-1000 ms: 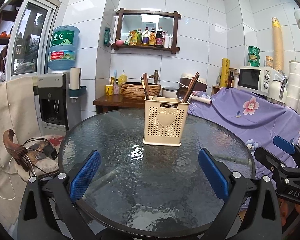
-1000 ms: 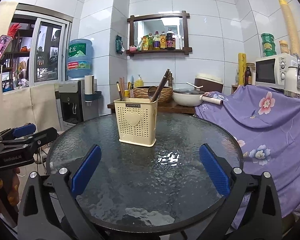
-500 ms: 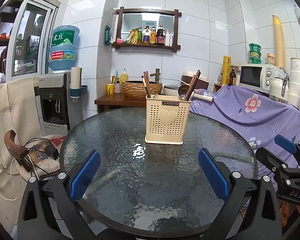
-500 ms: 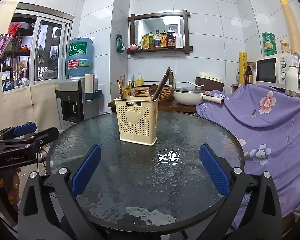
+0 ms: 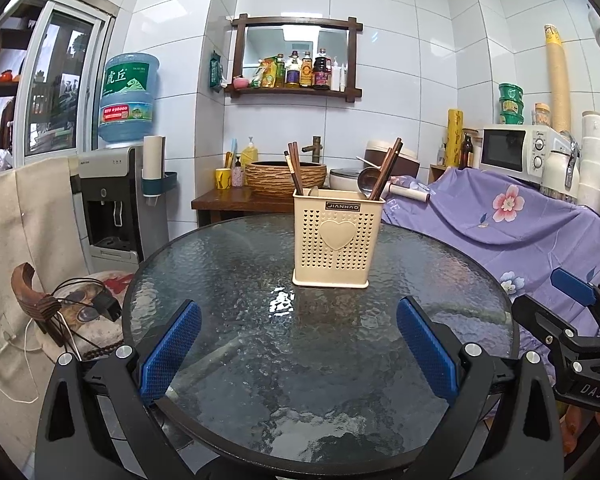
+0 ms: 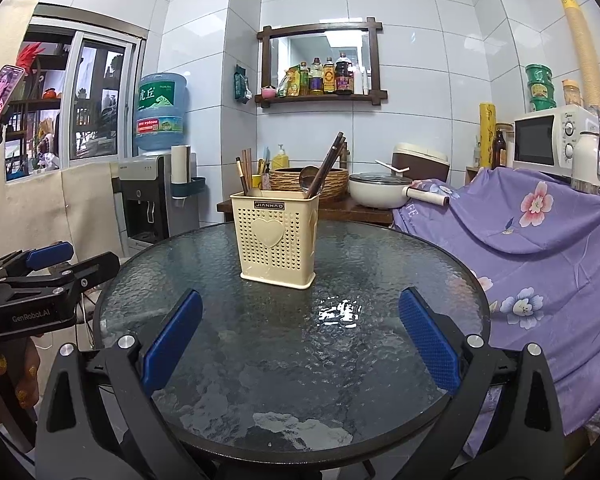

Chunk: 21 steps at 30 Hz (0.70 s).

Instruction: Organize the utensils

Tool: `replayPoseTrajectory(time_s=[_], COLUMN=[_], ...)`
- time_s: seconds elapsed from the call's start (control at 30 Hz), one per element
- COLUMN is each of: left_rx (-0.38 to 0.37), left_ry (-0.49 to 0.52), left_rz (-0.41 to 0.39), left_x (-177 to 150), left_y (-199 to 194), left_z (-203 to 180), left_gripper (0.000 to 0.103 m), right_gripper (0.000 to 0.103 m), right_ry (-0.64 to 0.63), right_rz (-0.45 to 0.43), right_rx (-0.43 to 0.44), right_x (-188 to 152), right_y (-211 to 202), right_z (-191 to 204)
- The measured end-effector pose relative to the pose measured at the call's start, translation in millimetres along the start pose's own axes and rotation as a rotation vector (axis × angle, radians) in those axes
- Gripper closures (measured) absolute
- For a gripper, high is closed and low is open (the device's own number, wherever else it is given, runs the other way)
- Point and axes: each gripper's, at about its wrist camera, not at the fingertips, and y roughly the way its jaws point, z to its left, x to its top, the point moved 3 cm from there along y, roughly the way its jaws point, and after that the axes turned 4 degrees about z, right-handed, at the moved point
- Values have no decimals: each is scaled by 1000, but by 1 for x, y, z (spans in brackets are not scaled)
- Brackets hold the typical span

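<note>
A cream perforated utensil holder (image 5: 336, 238) with a heart on its front stands upright near the middle of the round glass table (image 5: 220, 280). Dark wooden chopsticks (image 5: 294, 168) and a metal ladle (image 5: 367, 181) stick out of it. It also shows in the right wrist view (image 6: 278, 238), with chopsticks (image 6: 328, 164) leaning right. My left gripper (image 5: 298, 344) is open and empty, low over the table's near edge. My right gripper (image 6: 298, 342) is open and empty too, at the near edge; it also shows in the left wrist view (image 5: 572, 320).
A purple floral cloth (image 6: 540, 232) covers furniture right of the table. A water dispenser (image 5: 112, 200) stands at the left, a wooden side table with a woven basket (image 5: 284, 178) and pot behind. A microwave (image 5: 516, 152) sits at the right. A chair with cables (image 5: 68, 312) is left.
Both grippers have drawn slightly back and shifted; the holder sits a little farther away in the views. Nothing on the table has moved, and both grippers stay open.
</note>
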Motion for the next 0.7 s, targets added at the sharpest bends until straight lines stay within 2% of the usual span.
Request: replayPoseTrajectory(time_s=[0.7], left_rx=[34], left_ry=[-3], left_rz=[22], left_x=[-2], left_y=[2], left_z=[4], left_gripper=[7], right_gripper=[6], right_ry=[-3], right_rz=[9], right_rx=[-1], right_x=[-1], right_y=[2], right_z=[5])
